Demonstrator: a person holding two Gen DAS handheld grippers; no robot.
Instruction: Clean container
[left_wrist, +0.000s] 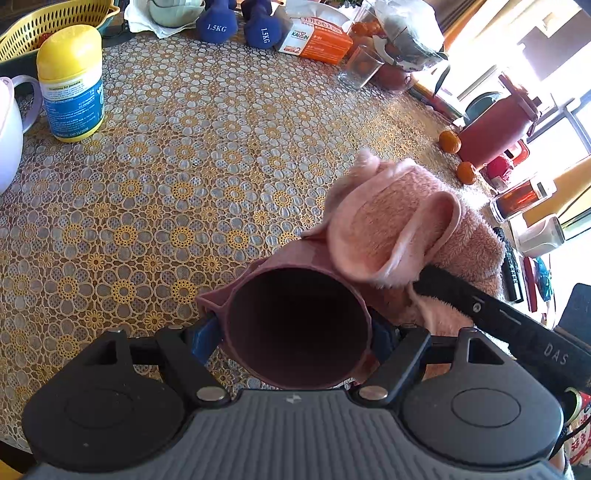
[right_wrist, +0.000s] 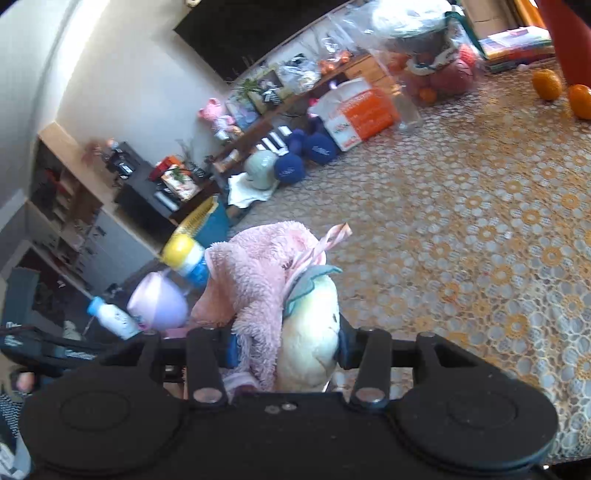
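Note:
A dark maroon cup (left_wrist: 295, 325) with a spout lies on its side with its open mouth facing the left wrist camera. My left gripper (left_wrist: 295, 338) is shut on it, blue pads pressed against both sides. A fluffy pink cloth (left_wrist: 391, 229) rests against the cup's upper right rim, carried by the black arm of the other gripper (left_wrist: 491, 314). In the right wrist view my right gripper (right_wrist: 284, 349) is shut on the pink cloth (right_wrist: 255, 280), which has a pale cream and teal patch (right_wrist: 314, 325). The cup is hidden there.
On the flowered tablecloth (left_wrist: 192, 177) stand a yellow-lidded canister (left_wrist: 72, 83), a white lilac mug (left_wrist: 11, 125), a yellow basket (left_wrist: 48, 22), two blue dumbbells (left_wrist: 236, 24), an orange box (left_wrist: 317, 40), a glass (left_wrist: 360, 66), tangerines (left_wrist: 450, 142) and a red jug (left_wrist: 498, 125).

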